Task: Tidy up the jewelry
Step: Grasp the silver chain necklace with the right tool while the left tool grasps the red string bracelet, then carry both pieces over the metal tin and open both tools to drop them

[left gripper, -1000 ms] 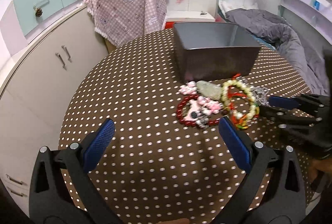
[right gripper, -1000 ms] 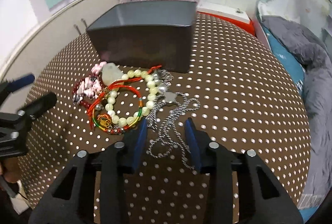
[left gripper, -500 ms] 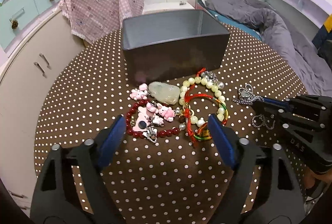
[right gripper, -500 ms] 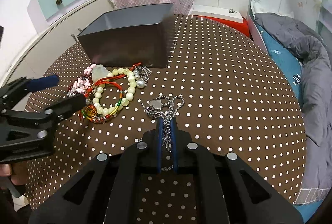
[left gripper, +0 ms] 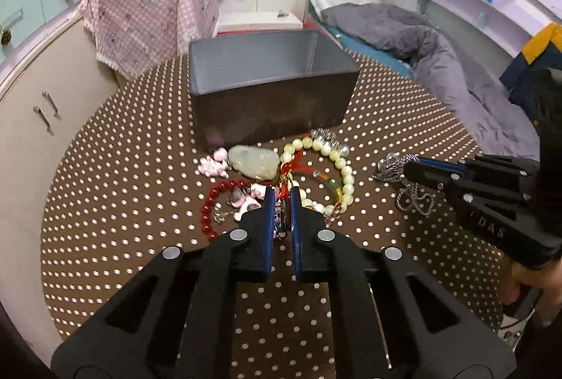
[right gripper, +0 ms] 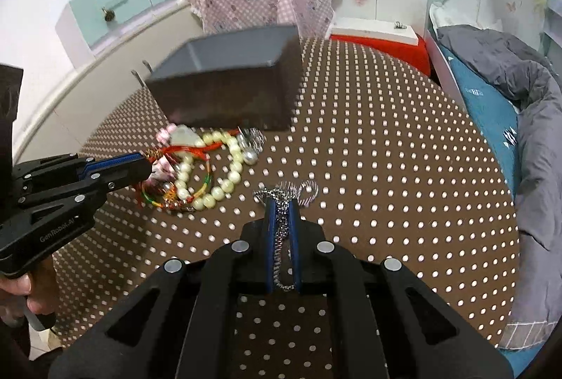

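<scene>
Left gripper (left gripper: pixel 281 194) has just snapped closed, pinching the red cord (left gripper: pixel 292 165); right gripper (right gripper: pixel 282 203) pinches one silver chain (right gripper: pixel 281 231); one grey box (left gripper: pixel 267 91) on the worktop (left gripper: pixel 140 203).

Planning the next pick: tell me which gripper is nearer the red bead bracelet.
Left. The left gripper is shut amid the pile, right beside the red bead bracelet; the right gripper is off to the side, clamping the silver chain.

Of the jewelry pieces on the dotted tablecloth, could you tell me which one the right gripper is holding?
The silver chain necklace, clamped in the right gripper, apart from the pearl bracelet and the red bead bracelet in the pile.
</scene>
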Demonstrator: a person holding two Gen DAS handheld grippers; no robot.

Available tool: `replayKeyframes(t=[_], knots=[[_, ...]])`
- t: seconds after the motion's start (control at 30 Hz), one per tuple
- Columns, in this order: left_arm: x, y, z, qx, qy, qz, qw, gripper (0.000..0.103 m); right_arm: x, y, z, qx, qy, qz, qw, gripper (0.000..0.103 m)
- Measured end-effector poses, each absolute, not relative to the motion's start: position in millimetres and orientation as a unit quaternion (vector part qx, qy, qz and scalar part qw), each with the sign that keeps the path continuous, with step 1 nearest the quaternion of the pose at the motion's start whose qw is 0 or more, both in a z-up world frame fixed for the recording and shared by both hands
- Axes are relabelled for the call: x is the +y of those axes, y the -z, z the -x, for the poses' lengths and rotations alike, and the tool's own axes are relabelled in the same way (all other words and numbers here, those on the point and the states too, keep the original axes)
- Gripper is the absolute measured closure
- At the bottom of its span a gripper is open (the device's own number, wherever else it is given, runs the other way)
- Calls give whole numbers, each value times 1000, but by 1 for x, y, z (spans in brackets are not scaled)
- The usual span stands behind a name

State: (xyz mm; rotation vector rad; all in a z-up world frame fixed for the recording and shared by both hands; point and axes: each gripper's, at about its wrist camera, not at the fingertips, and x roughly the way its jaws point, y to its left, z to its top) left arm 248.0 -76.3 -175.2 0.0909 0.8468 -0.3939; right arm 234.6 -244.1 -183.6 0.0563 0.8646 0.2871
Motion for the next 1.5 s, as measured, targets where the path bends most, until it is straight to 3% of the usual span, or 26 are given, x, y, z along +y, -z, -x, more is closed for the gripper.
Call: replayKeyframes(t=[0.53, 0.93, 1.23, 1.27, 1.3, 1.33, 1.37, 1.43, 1.5], knots=[[-39, 106, -235, 327, 215, -15, 920, 94, -254, 100, -228, 346, -208, -63, 913, 97], [-37, 54, -280, 279, 223, -4, 934, 94, -233, 30, -270, 287, -237, -31, 928, 97], [-56, 77, -341, 332, 202, -19, 921, 91, -220, 67, -342, 350, -227, -56, 907, 95], [-56, 81, -345, 337, 192, -23, 921, 82, -223, 76, -349, 361, -215, -69, 905, 89], [-54, 81, -346, 340, 185, -23, 922, 35, -227, 81, -351, 366, -209, -78, 904, 86], [-49, 81, -345, 330, 173, -16, 928, 5, -228, 82, -352, 366, -204, -81, 904, 77], [-44, 79, -340, 311, 165, -8, 936, 5, -233, 84, -350, 364, -191, -88, 907, 51], [-37, 79, -336, 310, 155, -8, 938, 5, -240, 83, -346, 351, -171, -96, 916, 8], [-28, 77, -329, 303, 137, -4, 943, 5, -249, 80, -337, 337, -153, -103, 923, 7]])
